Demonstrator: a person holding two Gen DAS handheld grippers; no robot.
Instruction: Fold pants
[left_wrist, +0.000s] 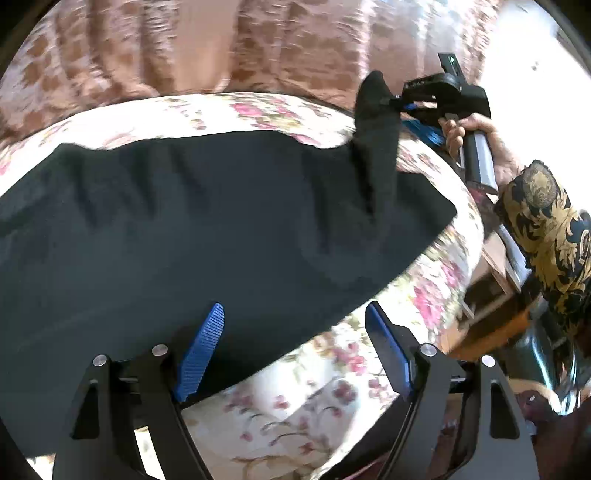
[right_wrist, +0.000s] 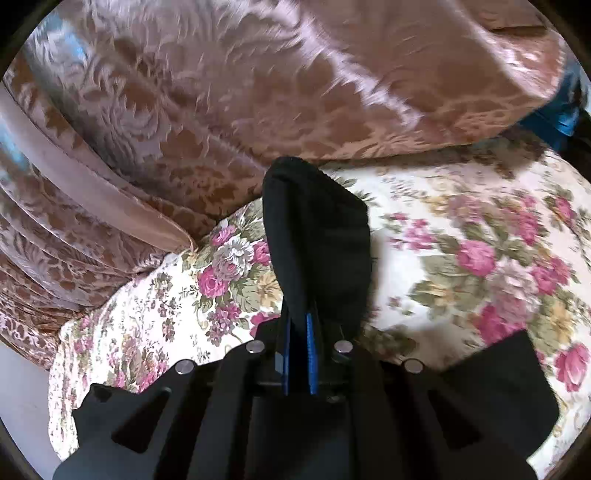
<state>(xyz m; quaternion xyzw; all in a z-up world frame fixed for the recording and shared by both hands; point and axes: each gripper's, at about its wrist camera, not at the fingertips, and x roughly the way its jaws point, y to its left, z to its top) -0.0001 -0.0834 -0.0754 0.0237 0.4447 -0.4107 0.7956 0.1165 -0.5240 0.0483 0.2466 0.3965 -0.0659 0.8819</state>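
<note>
Black left gripper (left_wrist: 295, 347) with ribbed blue pads (left_wrist: 201, 350) and silver screws; at right, a black-and-gold baroque-patterned sleeve (left_wrist: 550, 229).

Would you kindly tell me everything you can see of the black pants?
The black pants are plain, soft, matte fabric, spread mostly flat with slight wrinkles on the floral bedspread. One far corner is pinched and raised into a peak by the shut right gripper. The open left gripper hangs at their near edge, gripping nothing.

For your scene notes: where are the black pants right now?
The black pants lie on the floral bedspread; the right gripper lifts one corner.
</note>
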